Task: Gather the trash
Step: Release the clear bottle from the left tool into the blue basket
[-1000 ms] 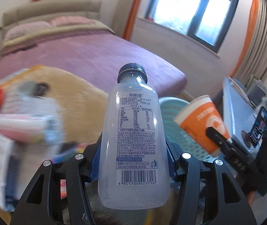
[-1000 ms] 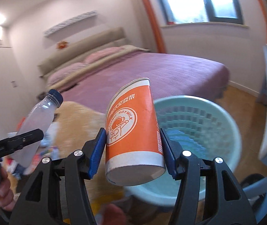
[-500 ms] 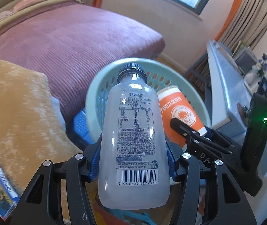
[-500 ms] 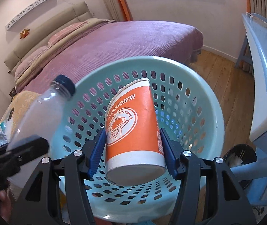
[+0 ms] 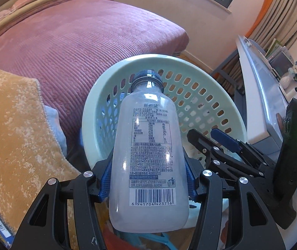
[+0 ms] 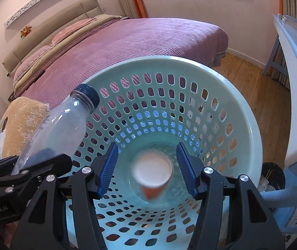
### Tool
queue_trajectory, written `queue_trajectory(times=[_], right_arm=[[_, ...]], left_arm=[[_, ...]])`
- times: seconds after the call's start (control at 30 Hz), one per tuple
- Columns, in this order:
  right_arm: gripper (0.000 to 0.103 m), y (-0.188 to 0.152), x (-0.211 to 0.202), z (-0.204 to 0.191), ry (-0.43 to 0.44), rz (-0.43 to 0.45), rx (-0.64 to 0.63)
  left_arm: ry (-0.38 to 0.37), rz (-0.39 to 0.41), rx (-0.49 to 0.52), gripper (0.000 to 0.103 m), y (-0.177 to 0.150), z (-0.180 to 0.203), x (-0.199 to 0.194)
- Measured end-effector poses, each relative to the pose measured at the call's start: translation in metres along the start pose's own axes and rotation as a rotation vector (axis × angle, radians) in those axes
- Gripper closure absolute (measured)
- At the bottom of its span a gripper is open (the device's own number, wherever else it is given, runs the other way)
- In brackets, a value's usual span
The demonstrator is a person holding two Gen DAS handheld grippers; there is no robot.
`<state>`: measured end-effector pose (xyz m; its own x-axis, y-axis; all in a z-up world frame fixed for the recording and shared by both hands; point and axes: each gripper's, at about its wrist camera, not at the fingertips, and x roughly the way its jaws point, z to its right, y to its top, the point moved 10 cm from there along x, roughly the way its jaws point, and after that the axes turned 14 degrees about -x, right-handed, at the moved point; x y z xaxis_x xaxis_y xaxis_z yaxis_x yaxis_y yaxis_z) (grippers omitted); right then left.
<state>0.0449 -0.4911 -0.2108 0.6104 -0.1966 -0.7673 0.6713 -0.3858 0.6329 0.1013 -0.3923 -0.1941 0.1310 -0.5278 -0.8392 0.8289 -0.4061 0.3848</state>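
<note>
The setting was a bedroom: a bed (image 6: 140, 43) under a ribbed purple cover, a padded headboard (image 6: 50, 35) against the wall, a window with orange curtain edging, wooden floor (image 6: 242, 68) and a pale blue desk (image 6: 294, 66) at the right. A tan blanket (image 5: 13, 129) lay beside the bed. A pale green perforated basket (image 6: 240, 112) stood just below both tools.

The left gripper (image 5: 148, 179) was clamped on a clear plastic bottle (image 5: 148, 145) with a dark blue cap, its blue pads pressed to both sides of the body; the bottle was held above the basket's near rim, cap pointing toward the far wall of it.

The right gripper (image 6: 147, 170) stood with its jaws apart and nothing between the pads. An orange paper cup (image 6: 152, 173), blurred, was down inside the basket, mouth upward, clear of both pads.

The bottle carried a printed label in Chinese with a nutrition table, a bin symbol and a barcode reading 6 941704 423716. Writing on the cup could not be read.
</note>
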Motion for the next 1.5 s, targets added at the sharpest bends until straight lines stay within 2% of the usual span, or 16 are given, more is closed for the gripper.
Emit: queue_trajectory(times=[0.07, 0.23, 0.4, 0.53, 0.73, 0.83, 0.93, 1.1, 1.17, 1.3, 1.5], right_arm=[[0.045, 0.002, 0.001, -0.001, 0.008, 0.005, 0.000], [0.035, 0.008, 0.001, -0.001, 0.012, 0.042, 0.015], [0.034, 0.014, 0.010, -0.007, 0.053, 0.047, 0.019], [0.034, 0.015, 0.014, -0.014, 0.041, 0.040, -0.029], [0.034, 0.020, 0.010, -0.027, -0.045, 0.074, -0.117], [0.034, 0.027, 0.015, -0.044, 0.020, 0.069, -0.117], [0.032, 0.034, 0.023, -0.055, -0.002, 0.064, -0.142], [0.029, 0.044, 0.035, -0.073, 0.062, 0.070, -0.103], [0.029, 0.045, 0.034, -0.077, 0.062, 0.082, -0.103], [0.029, 0.040, 0.018, -0.081, 0.045, 0.121, -0.109], [0.029, 0.040, -0.043, -0.101, 0.036, 0.231, -0.166]], left_arm=[[0.012, 0.034, 0.003, 0.043, 0.003, -0.003, -0.005], [-0.028, 0.097, -0.009, 0.030, 0.009, -0.002, -0.030], [-0.030, 0.173, 0.016, 0.030, 0.009, -0.005, -0.062], [-0.055, 0.197, -0.002, 0.030, 0.005, -0.009, -0.080], [-0.061, 0.223, 0.019, 0.030, -0.002, -0.007, -0.095], [-0.057, 0.239, 0.031, 0.030, -0.004, -0.009, -0.102], [-0.059, 0.251, 0.027, 0.030, -0.006, -0.010, -0.108], [-0.047, 0.286, 0.023, 0.030, -0.007, -0.017, -0.124], [-0.041, 0.301, 0.024, 0.030, -0.010, -0.021, -0.134], [-0.032, 0.344, 0.018, 0.030, -0.017, -0.035, -0.159], [-0.013, 0.435, -0.062, 0.025, -0.034, -0.078, -0.208]])
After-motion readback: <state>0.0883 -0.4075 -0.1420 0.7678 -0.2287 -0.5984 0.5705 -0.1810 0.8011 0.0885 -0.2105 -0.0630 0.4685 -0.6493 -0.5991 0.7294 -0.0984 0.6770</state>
